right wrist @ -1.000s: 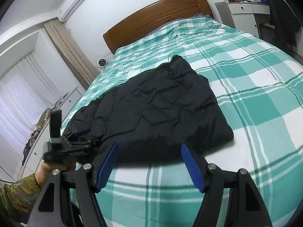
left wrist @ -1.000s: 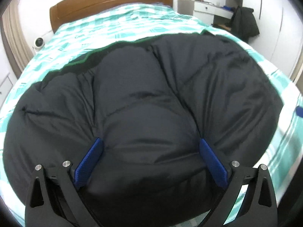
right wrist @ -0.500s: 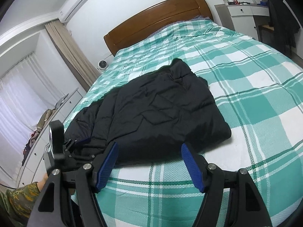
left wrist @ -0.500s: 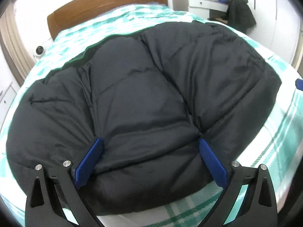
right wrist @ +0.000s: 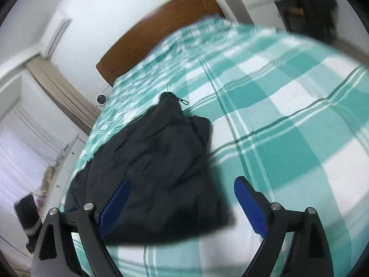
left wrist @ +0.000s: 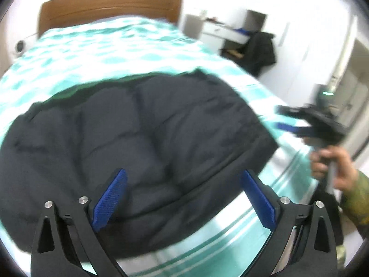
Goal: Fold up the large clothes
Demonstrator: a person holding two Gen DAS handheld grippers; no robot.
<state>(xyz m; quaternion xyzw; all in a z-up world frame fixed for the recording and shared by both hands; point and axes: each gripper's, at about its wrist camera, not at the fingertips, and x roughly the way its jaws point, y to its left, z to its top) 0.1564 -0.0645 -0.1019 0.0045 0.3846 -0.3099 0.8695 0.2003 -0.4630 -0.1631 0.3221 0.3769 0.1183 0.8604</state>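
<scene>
A black padded jacket (left wrist: 143,138) lies folded on the teal-and-white checked bed (left wrist: 96,46). My left gripper (left wrist: 184,189) hangs open above the jacket's near edge, with nothing pressed between its blue pads. In the right wrist view the jacket (right wrist: 156,161) sits left of centre, its near corner below my right gripper (right wrist: 182,196). That gripper's jaws are opening wide and grip nothing. From the left wrist view, the right gripper (left wrist: 299,124) is a blur off the jacket's right side, held by a hand (left wrist: 332,166). Both views are motion-blurred.
A wooden headboard (left wrist: 108,4) closes the far end of the bed. A white dresser (left wrist: 219,32) and a dark coat (left wrist: 260,50) stand at the far right. Curtains (right wrist: 60,97) and a small white device (right wrist: 101,99) are on the left. Bare sheet (right wrist: 288,127) spreads right of the jacket.
My left gripper has risen and tilted up off the jacket. The right gripper has swung sideways and rolled, its jaws have spread wider, and it now shows in the left wrist view.
</scene>
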